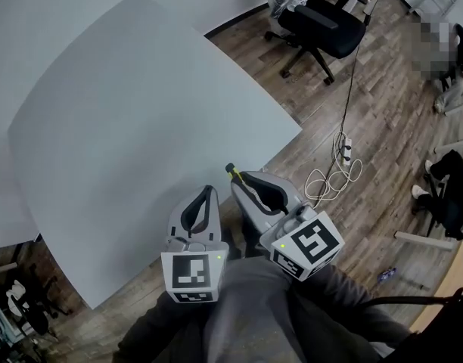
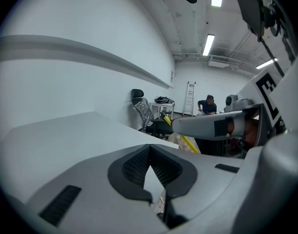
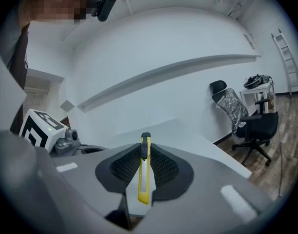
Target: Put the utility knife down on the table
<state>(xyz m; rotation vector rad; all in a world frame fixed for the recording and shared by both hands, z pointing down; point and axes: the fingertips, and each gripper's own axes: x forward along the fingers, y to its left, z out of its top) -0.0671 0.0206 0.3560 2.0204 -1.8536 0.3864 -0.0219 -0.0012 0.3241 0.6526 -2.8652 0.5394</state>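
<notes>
Right jaws: my right gripper (image 3: 145, 149) is closed onto the utility knife (image 3: 144, 177), with both ribbed pads pressing its slim yellow body and its dark end poking out past my tips
Left jaws: my left gripper (image 2: 150, 150) is closed with the pads meeting at the tips and nothing between them
Knife position: in the air in my grasp, just off the near right edge of the table (image 1: 125, 119), with its dark end pointing toward that edge
Step in hand: by my reading, carrying the knife over the tabletop; it is not yet set down
How to do it well: move far and left until the whole knife is over the white top, well in from the edge; tip my jaws down so the body lies nearly flat; ease the pads apart only once it touches; back away along the knife's length so the pads don't drag it
Risk: a narrow, smooth handle let go from high up could bounce or slide off the near edge; I cannot tell whether the blade is out
Left gripper's part: stay to the left, out of the path
</notes>
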